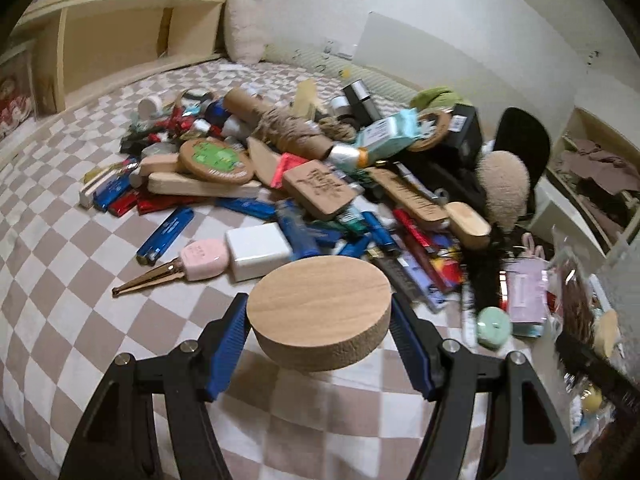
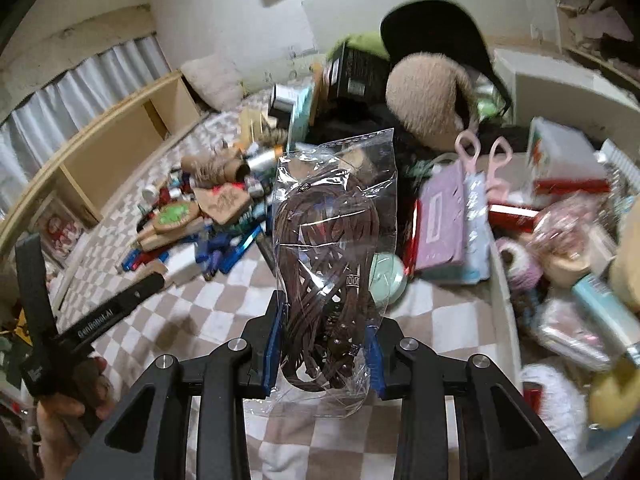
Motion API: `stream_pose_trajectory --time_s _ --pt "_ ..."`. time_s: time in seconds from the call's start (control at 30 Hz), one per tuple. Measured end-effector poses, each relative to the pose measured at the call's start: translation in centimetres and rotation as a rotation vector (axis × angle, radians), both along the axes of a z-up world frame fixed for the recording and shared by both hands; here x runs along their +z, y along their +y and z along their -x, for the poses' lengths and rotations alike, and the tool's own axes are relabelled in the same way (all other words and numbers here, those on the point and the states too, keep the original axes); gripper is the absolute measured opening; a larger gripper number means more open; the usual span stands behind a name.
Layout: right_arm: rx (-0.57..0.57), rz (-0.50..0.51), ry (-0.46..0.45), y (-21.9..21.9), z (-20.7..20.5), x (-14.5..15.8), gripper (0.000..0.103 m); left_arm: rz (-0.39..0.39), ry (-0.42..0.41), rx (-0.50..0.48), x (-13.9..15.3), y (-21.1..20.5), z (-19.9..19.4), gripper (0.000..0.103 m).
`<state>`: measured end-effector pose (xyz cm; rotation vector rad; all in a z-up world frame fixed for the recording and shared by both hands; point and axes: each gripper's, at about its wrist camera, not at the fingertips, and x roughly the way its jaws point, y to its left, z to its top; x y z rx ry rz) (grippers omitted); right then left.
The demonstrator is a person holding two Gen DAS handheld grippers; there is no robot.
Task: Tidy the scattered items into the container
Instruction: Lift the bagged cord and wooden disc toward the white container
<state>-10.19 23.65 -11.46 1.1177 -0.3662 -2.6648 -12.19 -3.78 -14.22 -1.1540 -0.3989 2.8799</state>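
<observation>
My left gripper (image 1: 319, 320) is shut on a round wooden disc (image 1: 319, 304) and holds it above the checked bedspread (image 1: 72, 280). My right gripper (image 2: 326, 336) is shut on a clear plastic bag of brown cords (image 2: 330, 248), held upright. A big pile of scattered items (image 1: 288, 168) lies on the bed: lighters, wooden pieces, a cardboard tube, boxes. The white container (image 2: 505, 304) at the right holds several things. The left gripper's body shows in the right wrist view (image 2: 80, 332) at the lower left.
A pink nail polish bottle (image 1: 200, 260) and a white charger (image 1: 258, 251) lie just beyond the disc. A mint round case (image 2: 386, 274) sits behind the bag. A wooden headboard shelf (image 1: 120, 36) is at the back left, and a black cap (image 2: 436, 36) and beige plush (image 2: 430, 100) at the back right.
</observation>
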Motion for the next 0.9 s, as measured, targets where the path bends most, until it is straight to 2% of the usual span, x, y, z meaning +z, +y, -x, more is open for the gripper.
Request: stream_pose_trajectory --time_s 0.3,0.53,0.73,0.9 --pt "-0.077 -0.042 0.11 6.0 -2.6 6.1 0.036 0.002 0.087 -0.08 3.9 3.5 -1.3 0.069" --pt "-0.149 -0.193 0.157 11.4 -4.0 10.2 0.036 0.001 0.142 -0.167 6.5 7.3 -1.7 0.069" --pt "-0.221 -0.288 0.158 15.5 -4.3 11.7 0.036 -0.002 0.167 -0.257 7.8 11.5 -1.6 0.069" --pt "-0.246 -0.312 0.119 17.9 -3.9 10.8 0.036 -0.011 0.173 -0.329 8.2 14.9 -1.4 0.069"
